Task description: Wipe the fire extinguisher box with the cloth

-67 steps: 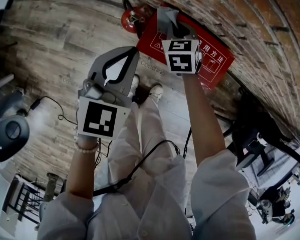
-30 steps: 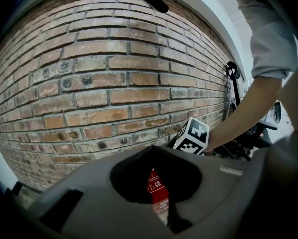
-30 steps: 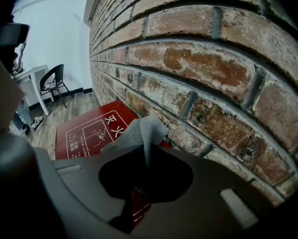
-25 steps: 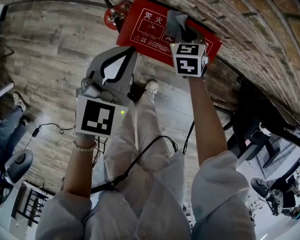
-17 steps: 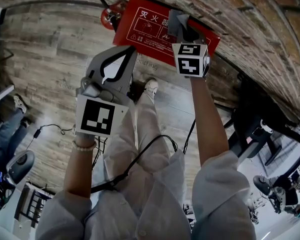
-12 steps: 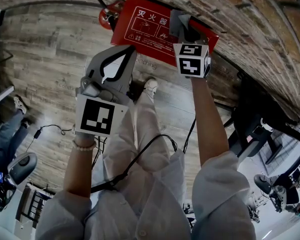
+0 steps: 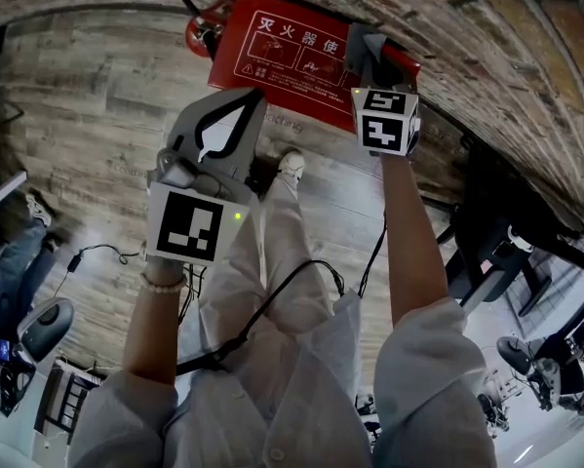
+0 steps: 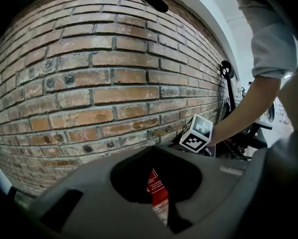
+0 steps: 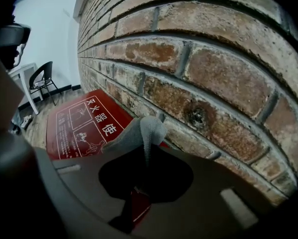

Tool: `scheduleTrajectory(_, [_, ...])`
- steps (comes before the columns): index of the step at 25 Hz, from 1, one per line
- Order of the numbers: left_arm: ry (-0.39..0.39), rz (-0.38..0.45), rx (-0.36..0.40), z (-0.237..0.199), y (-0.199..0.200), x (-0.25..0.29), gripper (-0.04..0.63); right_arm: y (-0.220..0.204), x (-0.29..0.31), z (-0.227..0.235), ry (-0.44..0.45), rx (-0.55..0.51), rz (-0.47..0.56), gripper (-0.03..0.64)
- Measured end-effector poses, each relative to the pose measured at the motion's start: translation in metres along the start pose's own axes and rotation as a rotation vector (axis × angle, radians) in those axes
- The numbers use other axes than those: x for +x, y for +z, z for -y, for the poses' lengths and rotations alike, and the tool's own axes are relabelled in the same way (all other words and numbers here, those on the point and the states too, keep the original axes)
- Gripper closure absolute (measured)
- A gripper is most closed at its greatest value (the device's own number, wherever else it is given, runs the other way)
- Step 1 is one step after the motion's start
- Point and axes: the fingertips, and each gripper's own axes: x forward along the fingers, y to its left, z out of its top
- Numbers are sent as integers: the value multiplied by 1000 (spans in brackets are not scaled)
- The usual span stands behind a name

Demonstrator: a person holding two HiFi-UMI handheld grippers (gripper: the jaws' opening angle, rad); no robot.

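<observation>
The red fire extinguisher box [image 7: 290,52] with white print lies against the foot of the brick wall. My right gripper [image 7: 371,61] is shut on a grey cloth [image 7: 368,42] and presses it onto the box's right end by the wall. In the right gripper view the cloth [image 9: 141,131] bunches out of the jaws over the box [image 9: 81,126]. My left gripper [image 7: 254,100] hangs shut and holds nothing, short of the box's near edge. The left gripper view shows only a sliver of the box [image 8: 157,185] past those jaws.
A red fire extinguisher [image 7: 202,27] lies at the box's left end. The brick wall [image 7: 486,37] runs along the top and right, with wooden floor [image 7: 87,115] below. The person's shoes [image 7: 290,167] stand near the box. A cable [image 7: 97,252] trails left; a dark stand [image 7: 496,242] is at right.
My right gripper has slid the cloth rightward along the box toward its right end, uncovering more of the white print. The left gripper has stayed where it was.
</observation>
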Motion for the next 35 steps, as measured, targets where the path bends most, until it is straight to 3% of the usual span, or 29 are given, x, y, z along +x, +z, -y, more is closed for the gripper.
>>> scheduleTrajectory(22, [-13, -11, 6, 11, 1, 4, 598, -49, -23, 61, -105, 38, -64, 594])
scheduleTrajectory(35, [-17, -13, 7, 13, 1, 4, 598, -57, -27, 69, -138, 79, -74, 594])
